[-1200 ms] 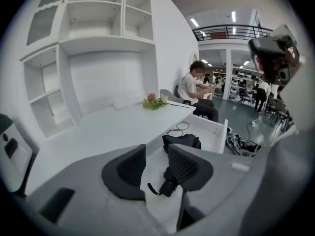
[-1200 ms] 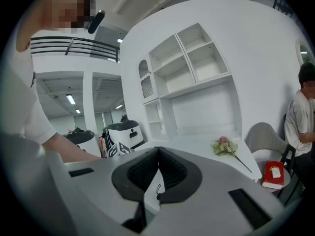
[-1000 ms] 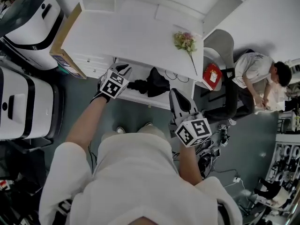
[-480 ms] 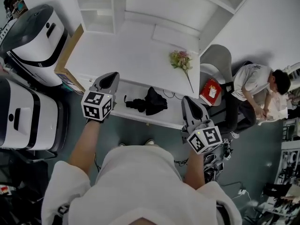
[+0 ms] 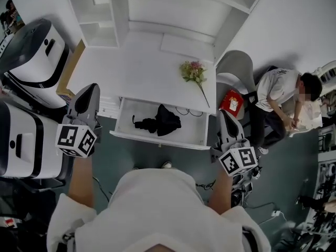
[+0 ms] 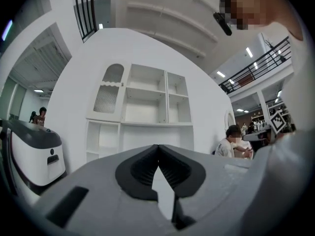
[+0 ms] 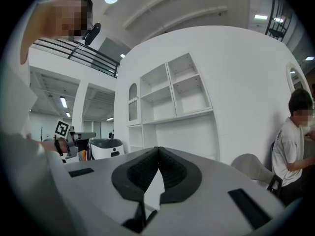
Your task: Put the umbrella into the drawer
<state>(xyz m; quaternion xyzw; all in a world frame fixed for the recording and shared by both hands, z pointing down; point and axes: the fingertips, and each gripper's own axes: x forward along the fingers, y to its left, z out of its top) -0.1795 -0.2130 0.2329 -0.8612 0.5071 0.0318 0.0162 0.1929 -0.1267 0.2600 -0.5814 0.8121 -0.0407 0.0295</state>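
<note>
the black umbrella [image 5: 159, 122] lies loose in the open drawer [image 5: 157, 139], folded as far as i can tell. a second ago the left gripper [image 5: 91, 90] was beside it; now it and the right gripper [image 5: 226, 118] have drawn apart, both with jaws closed and empty.

You wear a white, short-sleeved top [image 5: 152, 209]. Your left tool [image 5: 93, 87] and right tool [image 5: 225, 113] are smooth grey shells with black ribbed pads [image 6: 140, 167] at the tips. Behind each tool sits a white cube [image 5: 76, 139] printed with black square markers.
</note>
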